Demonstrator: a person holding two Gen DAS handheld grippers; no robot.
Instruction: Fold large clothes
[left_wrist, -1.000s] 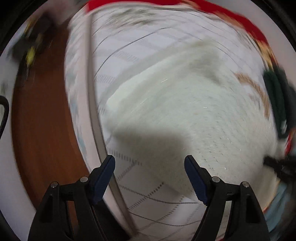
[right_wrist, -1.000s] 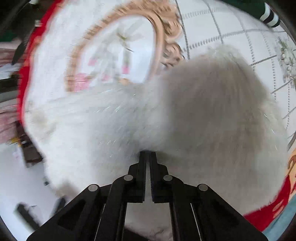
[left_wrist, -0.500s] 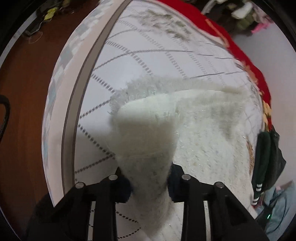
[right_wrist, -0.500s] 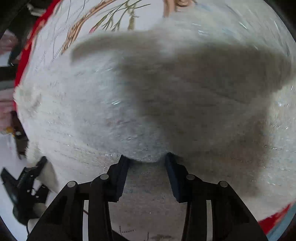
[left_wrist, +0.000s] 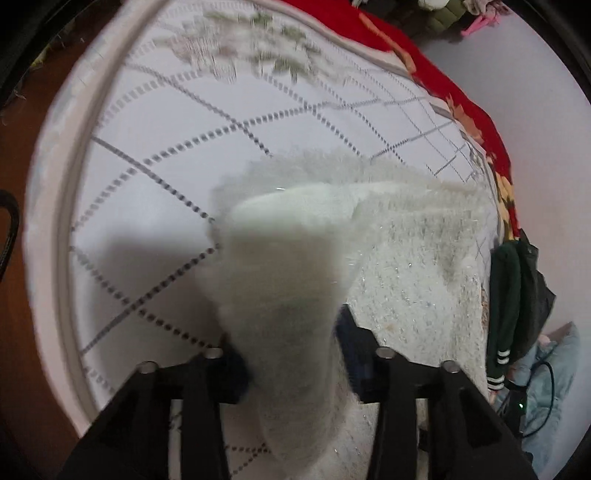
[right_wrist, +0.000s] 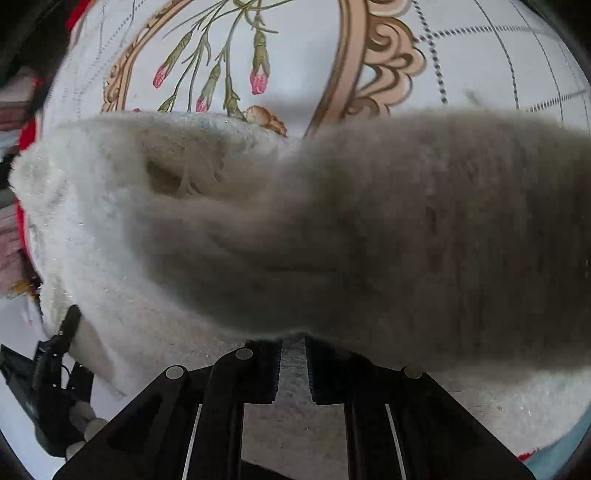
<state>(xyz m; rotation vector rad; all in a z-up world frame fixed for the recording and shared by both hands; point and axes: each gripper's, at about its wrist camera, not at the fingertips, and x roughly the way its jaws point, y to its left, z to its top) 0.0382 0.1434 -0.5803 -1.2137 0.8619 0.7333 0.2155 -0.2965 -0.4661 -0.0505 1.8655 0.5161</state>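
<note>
A white fuzzy garment (left_wrist: 406, 266) lies on a white bedspread (left_wrist: 155, 129) with a dotted grid. In the left wrist view my left gripper (left_wrist: 291, 343) has a bunched fold of the garment raised between its blue pads. Its jaws are opening, and the fabric still fills the gap and touches both pads. In the right wrist view the garment (right_wrist: 110, 221) spreads over the flower-printed part of the bedspread (right_wrist: 295, 55). My right gripper (right_wrist: 293, 343) is closing, its jaws nearly together on a lifted, shaded fold that drapes over the fingertips.
A red blanket (left_wrist: 443, 85) borders the far side of the bedspread. A dark green garment with white stripes (left_wrist: 509, 295) hangs off the right edge, above a light blue cloth (left_wrist: 554, 369). Brown wooden floor (left_wrist: 14, 295) lies to the left. A black object (right_wrist: 48, 369) sits at the lower left.
The left gripper went from wide open to closed on a fold of the garment and has sunk with it. The right gripper opened, then closed again on another fold, lower over the bed.
</note>
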